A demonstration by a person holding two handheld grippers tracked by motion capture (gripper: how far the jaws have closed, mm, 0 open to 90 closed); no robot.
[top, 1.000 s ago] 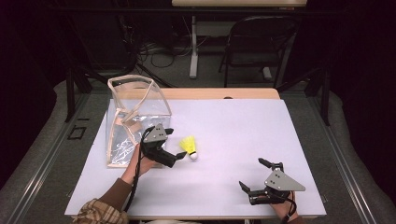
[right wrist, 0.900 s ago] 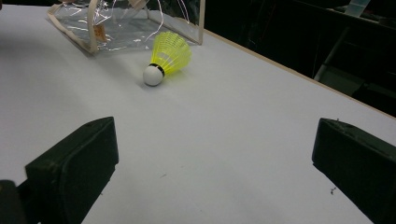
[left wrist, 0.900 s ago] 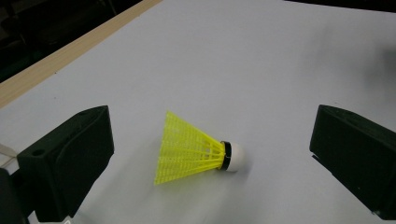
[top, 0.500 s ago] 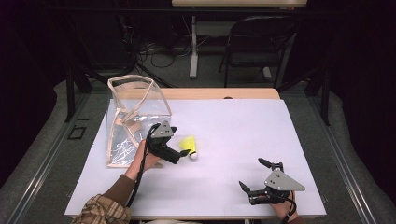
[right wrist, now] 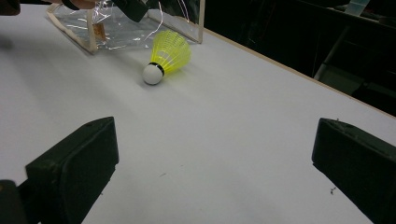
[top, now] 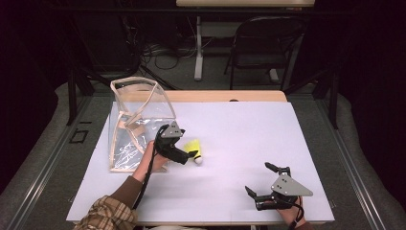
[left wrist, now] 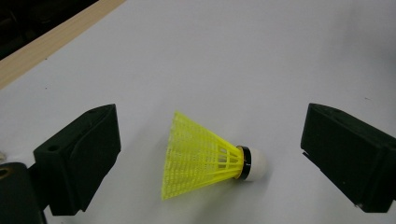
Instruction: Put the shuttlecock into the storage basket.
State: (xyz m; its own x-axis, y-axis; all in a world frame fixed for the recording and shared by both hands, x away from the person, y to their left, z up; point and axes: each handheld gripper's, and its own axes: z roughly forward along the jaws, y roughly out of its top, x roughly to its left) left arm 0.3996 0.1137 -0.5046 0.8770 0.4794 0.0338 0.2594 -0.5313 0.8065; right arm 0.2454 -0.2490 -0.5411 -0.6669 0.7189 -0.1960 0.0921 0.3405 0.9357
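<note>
Left gripper (left wrist: 210, 154) jaws wide, just closing around yellow shuttlecock (left wrist: 205, 161), untouched — best pinched at the skirt; right gripper (right wrist: 215, 177) open, empty.

You're looking at a white table top (top: 249, 143) with a wooden edge (top: 225, 96) along its 12 o'clock side. Beyond it stand a dark chair (top: 261, 45) at 1 o'clock and a pale post (top: 198, 50) with floor cables (top: 160, 50) at 12, in dim light.

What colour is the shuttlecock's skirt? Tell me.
Bright yellow mesh on the plastic shuttlecock, with a black band and white rounded tip; clearest in the left gripper view.
</note>
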